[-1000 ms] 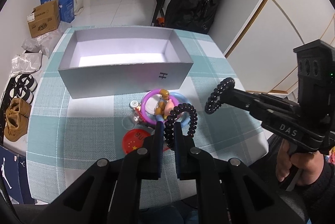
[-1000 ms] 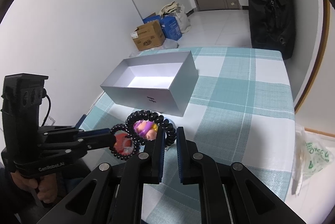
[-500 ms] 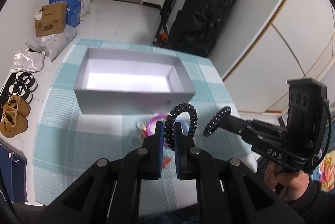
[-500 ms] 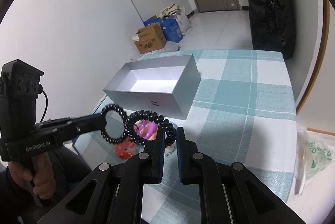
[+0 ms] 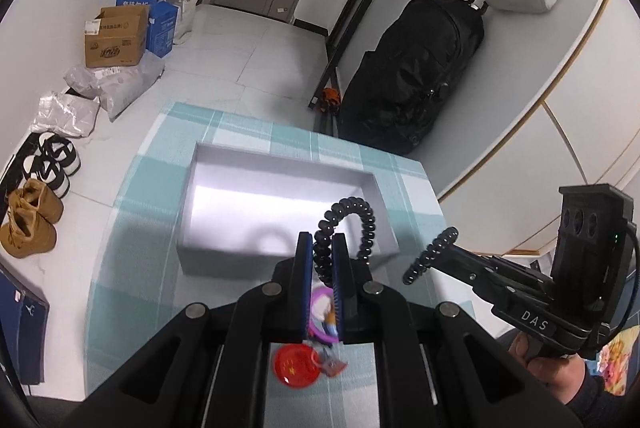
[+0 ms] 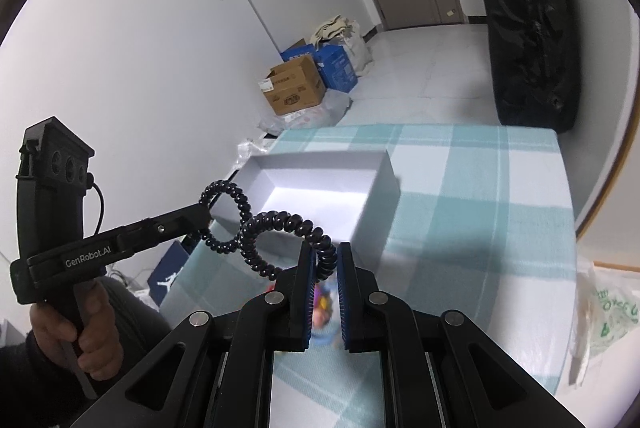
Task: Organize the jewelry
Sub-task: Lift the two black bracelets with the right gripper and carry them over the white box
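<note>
Each gripper is shut on a black spiral coil bracelet, held high above the table. My left gripper (image 5: 322, 260) pinches one coil bracelet (image 5: 352, 216); it also shows in the right wrist view (image 6: 224, 216). My right gripper (image 6: 325, 264) pinches the second coil bracelet (image 6: 280, 228), which shows in the left wrist view (image 5: 430, 256). An open, empty grey box (image 5: 280, 203) sits on the checked tablecloth below and ahead. A purple ring (image 5: 320, 312) and a red round badge (image 5: 296, 364) lie on the table under the left gripper.
The teal checked table (image 6: 480, 187) ends near a white wall on the right. Cardboard boxes (image 5: 116, 35), shoes (image 5: 32, 216) and a black bag (image 5: 408, 75) stand on the floor around it. A plastic bag (image 6: 604, 312) hangs past the table's right edge.
Both grippers have risen well above the table with their coil bracelets and moved toward the grey box. The pile of trinkets now lies below the fingers.
</note>
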A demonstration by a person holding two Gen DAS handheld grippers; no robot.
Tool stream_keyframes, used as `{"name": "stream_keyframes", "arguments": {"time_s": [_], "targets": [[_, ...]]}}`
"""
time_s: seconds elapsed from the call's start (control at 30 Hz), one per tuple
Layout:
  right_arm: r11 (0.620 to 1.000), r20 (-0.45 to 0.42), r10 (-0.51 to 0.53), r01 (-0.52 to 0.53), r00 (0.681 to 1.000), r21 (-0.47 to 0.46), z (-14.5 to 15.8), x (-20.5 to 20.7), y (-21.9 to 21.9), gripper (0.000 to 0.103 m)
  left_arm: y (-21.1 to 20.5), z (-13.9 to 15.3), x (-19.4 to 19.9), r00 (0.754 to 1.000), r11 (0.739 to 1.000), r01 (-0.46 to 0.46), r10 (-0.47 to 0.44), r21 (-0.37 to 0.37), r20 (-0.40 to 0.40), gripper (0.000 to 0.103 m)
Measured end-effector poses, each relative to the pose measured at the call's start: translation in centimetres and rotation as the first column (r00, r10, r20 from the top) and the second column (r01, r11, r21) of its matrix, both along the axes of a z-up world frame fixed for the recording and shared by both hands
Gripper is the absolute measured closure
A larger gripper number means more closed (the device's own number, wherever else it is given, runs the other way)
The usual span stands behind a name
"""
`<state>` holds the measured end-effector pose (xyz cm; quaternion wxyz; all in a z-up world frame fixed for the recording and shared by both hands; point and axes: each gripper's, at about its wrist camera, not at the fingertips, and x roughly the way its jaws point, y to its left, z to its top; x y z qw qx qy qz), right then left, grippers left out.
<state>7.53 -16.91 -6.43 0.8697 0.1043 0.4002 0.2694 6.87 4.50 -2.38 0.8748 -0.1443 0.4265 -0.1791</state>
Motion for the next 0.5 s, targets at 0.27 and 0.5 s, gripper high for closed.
{"name": "stream_keyframes", "arguments": {"time_s": [0.27, 0.5], "targets": [[1.0, -0.001, 0.024, -0.024, 1.0, 0.009, 0.4, 3.9, 1.7, 0.093, 0.1, -0.1, 2.3, 1.0, 1.0, -0.025, 0.026, 0.004, -0.018, 0.098], [1.0, -0.018, 0.028, -0.028, 0.999, 0.006, -0.4, 6.8, 2.3, 0.093, -0.4, -0.9, 4.3, 0.999, 0.999, -0.002, 0.004, 0.042, -0.046, 0.098]]}}
